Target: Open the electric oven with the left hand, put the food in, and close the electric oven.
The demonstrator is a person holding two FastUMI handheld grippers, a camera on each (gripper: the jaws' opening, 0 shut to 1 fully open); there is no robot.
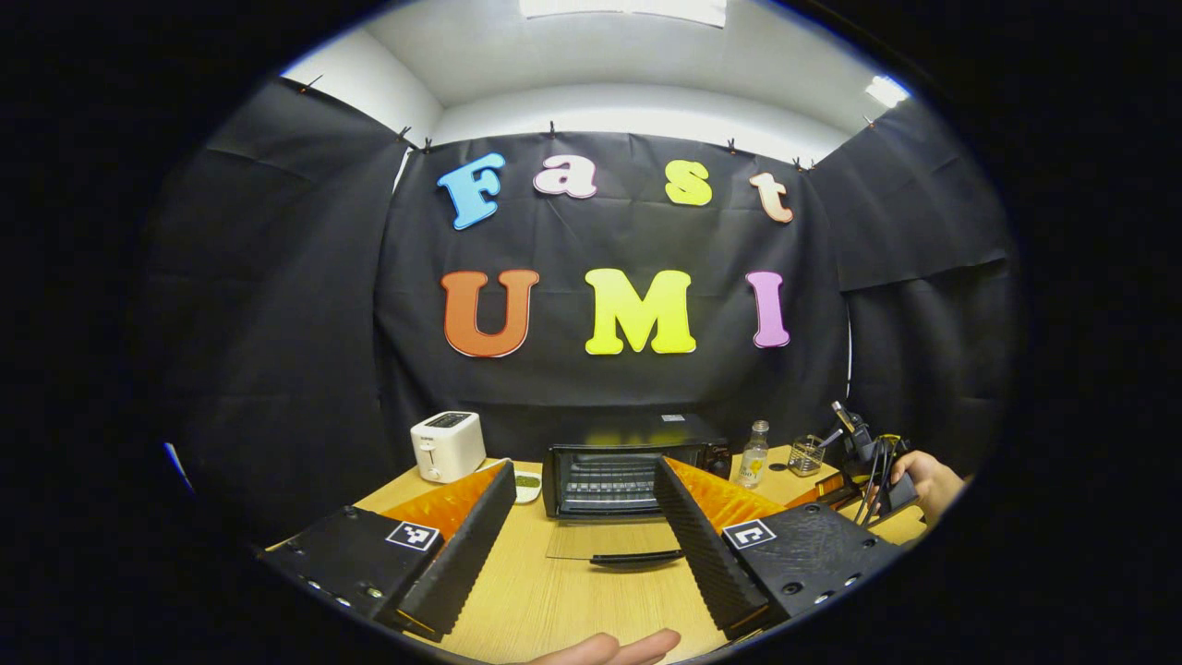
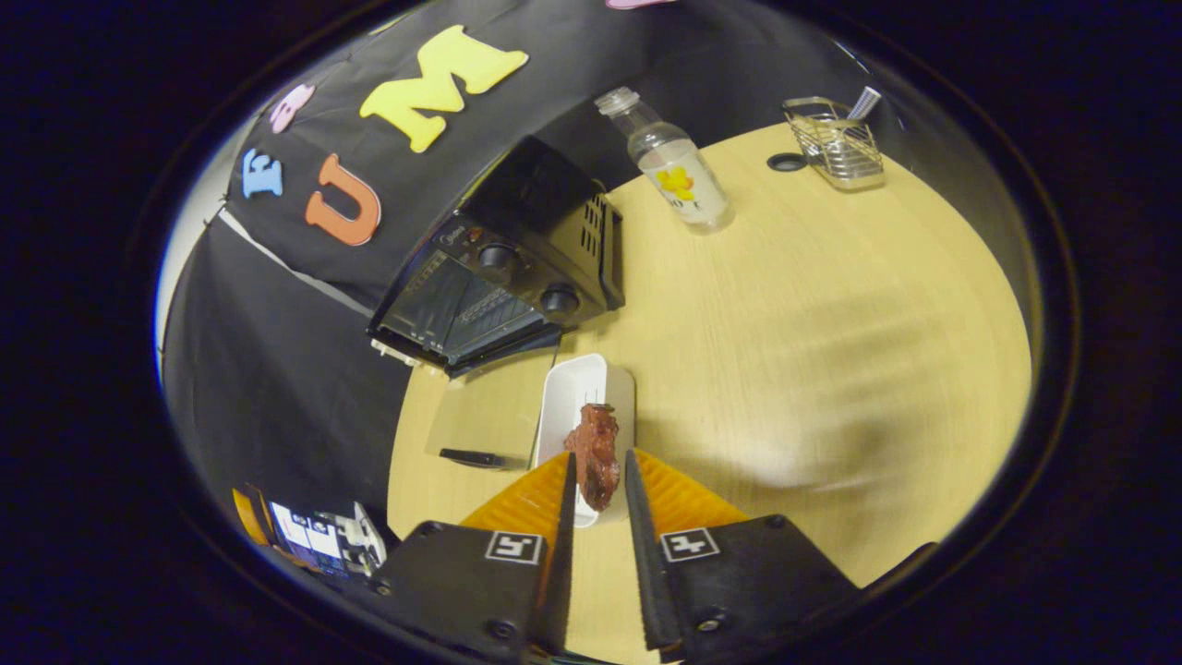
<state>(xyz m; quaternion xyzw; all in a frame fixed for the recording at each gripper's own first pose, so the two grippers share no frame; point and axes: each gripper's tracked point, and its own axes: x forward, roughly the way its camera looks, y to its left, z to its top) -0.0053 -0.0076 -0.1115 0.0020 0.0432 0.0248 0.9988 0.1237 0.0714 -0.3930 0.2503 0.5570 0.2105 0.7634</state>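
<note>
Food (image 2: 597, 454) held upright, long axis vertical, in the right hand-held gripper (image 2: 597, 494).

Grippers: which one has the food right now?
The right gripper: its jaws pinch the brown food piece above the white tray. The left gripper is open, empty.

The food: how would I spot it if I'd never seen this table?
Find the black oven with its door down. Beside the door lies a white tray. Over it, the right claw holds a dark reddish-brown lump, the food.
</note>
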